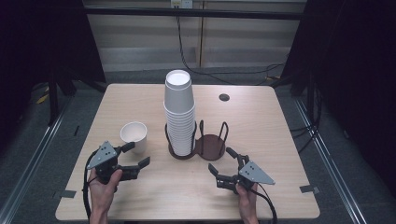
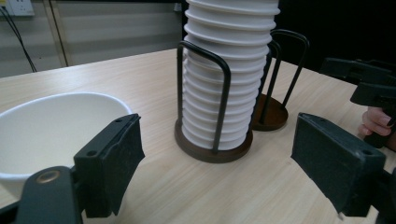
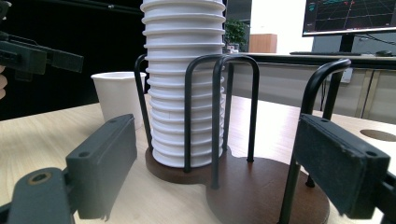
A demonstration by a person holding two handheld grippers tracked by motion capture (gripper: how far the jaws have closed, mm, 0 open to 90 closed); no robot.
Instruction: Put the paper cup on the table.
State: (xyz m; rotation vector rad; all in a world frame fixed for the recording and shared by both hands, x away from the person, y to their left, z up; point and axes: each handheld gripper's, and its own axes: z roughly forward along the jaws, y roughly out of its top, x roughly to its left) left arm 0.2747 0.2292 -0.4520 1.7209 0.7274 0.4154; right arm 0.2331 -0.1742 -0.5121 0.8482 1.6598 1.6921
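A tall stack of white paper cups (image 1: 179, 112) (image 2: 229, 70) (image 3: 183, 79) stands in the left bay of a dark brown two-bay cup holder (image 1: 211, 147) (image 2: 273, 116) (image 3: 261, 191) with black wire hoops; its right bay holds nothing. One single white cup (image 1: 134, 136) (image 2: 51, 126) (image 3: 117, 95) stands upright to the holder's left. My left gripper (image 1: 136, 155) (image 2: 217, 172) is open just in front of and to the right of that cup. My right gripper (image 1: 222, 162) (image 3: 217, 172) is open in front of the holder's right bay, nothing between its pads.
The light wooden table (image 1: 140, 191) has a round cable hole (image 1: 224, 97) at the back right. Black cables run over the floor behind the table. A monitor (image 3: 350, 16) and a desk stand far off in the right gripper view.
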